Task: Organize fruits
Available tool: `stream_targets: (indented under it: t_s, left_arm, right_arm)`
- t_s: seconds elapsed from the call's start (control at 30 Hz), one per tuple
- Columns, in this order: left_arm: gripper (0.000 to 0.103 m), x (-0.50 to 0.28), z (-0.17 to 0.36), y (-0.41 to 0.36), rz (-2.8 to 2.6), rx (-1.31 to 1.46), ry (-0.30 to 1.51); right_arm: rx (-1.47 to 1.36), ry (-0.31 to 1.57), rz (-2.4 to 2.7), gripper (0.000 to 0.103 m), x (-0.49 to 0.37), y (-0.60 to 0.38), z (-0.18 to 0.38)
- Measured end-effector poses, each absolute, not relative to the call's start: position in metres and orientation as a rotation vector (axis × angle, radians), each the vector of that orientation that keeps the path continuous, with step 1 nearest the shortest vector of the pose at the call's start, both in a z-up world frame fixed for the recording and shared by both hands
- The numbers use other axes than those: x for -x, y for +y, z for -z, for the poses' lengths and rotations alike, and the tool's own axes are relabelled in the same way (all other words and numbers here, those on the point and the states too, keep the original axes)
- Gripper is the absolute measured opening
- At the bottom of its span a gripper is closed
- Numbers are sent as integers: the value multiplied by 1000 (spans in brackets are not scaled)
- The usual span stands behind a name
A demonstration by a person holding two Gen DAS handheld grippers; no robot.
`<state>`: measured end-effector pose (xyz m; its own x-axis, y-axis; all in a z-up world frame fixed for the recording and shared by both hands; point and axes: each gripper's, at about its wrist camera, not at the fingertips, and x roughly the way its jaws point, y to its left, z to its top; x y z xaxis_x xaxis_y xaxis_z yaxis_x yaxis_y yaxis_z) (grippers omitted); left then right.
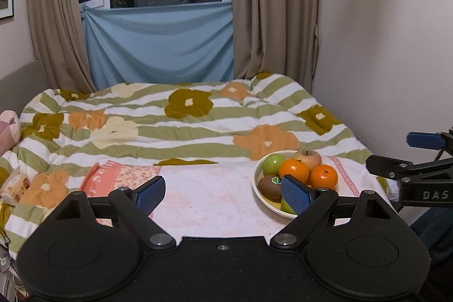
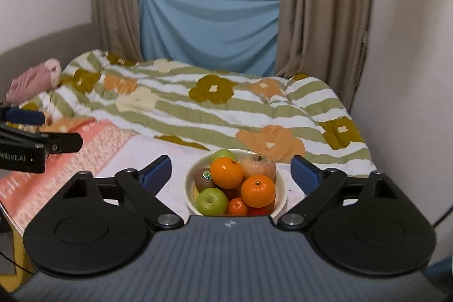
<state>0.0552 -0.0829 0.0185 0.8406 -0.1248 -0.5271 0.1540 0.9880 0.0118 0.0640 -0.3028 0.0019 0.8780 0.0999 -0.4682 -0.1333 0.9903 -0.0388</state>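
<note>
A cream bowl [image 1: 258, 190] [image 2: 189, 183] stands on the pale table [image 1: 209, 200] and holds several fruits: two oranges [image 2: 226, 172] [image 2: 258, 190], two green apples [image 2: 211, 200] [image 1: 273, 164], a reddish apple [image 2: 258, 165], a kiwi [image 1: 270, 186] and a small tangerine [image 2: 237, 207]. My left gripper [image 1: 223, 194] is open and empty; its right pad overlaps the bowl's near side. My right gripper [image 2: 230, 174] is open and empty, with the bowl seen between its fingers. Each gripper shows at the edge of the other's view [image 1: 410, 169] [image 2: 36, 145].
A bed with a flowered green-striped quilt [image 1: 181, 120] lies behind the table. A pink patterned cloth [image 2: 56, 160] covers the table's left part. A wall [image 1: 382, 47] is close on the right. Curtains and a window are at the back. A snack packet [image 1: 14, 184] lies at far left.
</note>
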Motion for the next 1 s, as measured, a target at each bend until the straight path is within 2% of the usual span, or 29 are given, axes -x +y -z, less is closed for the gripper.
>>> stream_targets:
  t_s: [0.1,0.2,0.53,1.0]
  left_arm:
    - [93,-38,-27,-74,143,-49,544]
    - [103,-24,-31,-69,128,-52,534]
    - [103,3,-25,-55,94,-35,556]
    - [103,5,-20,-44,94,-28,574]
  right_arm:
    - [25,488,-89,103,-43,-300,-14]
    - [-14,506,-53,103,-26,-297,-20]
    - [-10,576,-5,103,9,-278,-13]
    - [-27,609,29,103,10,-275,-7]
